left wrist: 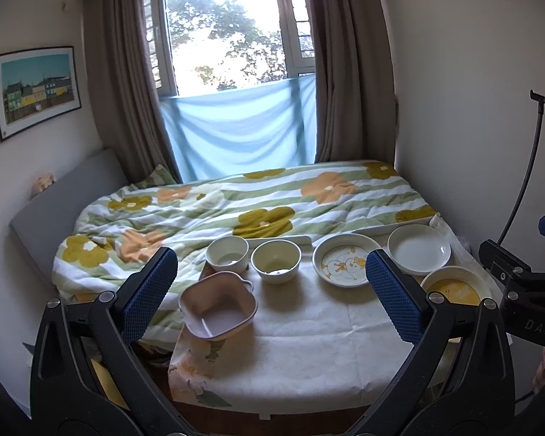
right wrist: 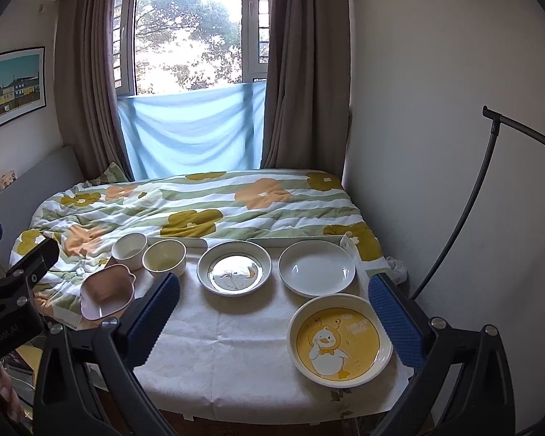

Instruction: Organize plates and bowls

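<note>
On the cloth-covered table [left wrist: 309,345] stand a pink square bowl [left wrist: 218,307], two cream round bowls [left wrist: 227,255] [left wrist: 276,259], a duck-print plate [left wrist: 345,265], a plain white plate [left wrist: 418,249] and a yellow duck plate [left wrist: 454,287]. My left gripper [left wrist: 272,290] hovers open above the table's near side, nothing between its fingers. In the right wrist view the same pink bowl [right wrist: 107,290], cream bowls [right wrist: 129,249] [right wrist: 164,258], duck-print plate [right wrist: 234,270], white plate [right wrist: 316,267] and yellow duck plate [right wrist: 339,345] show. My right gripper [right wrist: 276,312] is open and empty too.
A bed with a flowered quilt [left wrist: 236,203] lies right behind the table. A window with brown curtains [left wrist: 109,91] is beyond. A black lamp stand [right wrist: 472,200] curves up at the right wall. White trays [right wrist: 294,241] line the table's far edge.
</note>
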### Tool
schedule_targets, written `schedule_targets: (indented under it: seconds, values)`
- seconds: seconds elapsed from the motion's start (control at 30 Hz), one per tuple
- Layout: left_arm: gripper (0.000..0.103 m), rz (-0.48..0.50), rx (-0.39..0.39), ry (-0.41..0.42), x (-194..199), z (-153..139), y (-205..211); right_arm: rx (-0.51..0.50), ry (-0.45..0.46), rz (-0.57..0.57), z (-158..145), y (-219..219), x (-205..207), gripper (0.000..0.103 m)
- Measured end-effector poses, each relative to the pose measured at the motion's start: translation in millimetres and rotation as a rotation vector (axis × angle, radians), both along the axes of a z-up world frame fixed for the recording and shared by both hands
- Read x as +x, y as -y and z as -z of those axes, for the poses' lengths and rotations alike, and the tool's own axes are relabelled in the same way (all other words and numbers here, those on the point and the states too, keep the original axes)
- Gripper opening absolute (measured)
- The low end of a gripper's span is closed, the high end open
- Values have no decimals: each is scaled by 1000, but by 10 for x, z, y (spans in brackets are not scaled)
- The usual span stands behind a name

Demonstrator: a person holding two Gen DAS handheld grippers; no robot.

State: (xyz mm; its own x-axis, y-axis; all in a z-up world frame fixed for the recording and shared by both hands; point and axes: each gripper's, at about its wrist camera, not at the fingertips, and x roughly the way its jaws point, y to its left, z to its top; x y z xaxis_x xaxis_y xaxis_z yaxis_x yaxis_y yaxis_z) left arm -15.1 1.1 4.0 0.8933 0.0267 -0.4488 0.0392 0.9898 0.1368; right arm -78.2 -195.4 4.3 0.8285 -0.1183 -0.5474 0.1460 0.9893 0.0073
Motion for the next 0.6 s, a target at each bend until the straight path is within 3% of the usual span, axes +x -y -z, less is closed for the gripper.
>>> schedule_targets:
  seconds: [0.6]
  values:
    - [103,-21,15,29,-130,-37,9,4,-2,-6,-36,-45,-10,103]
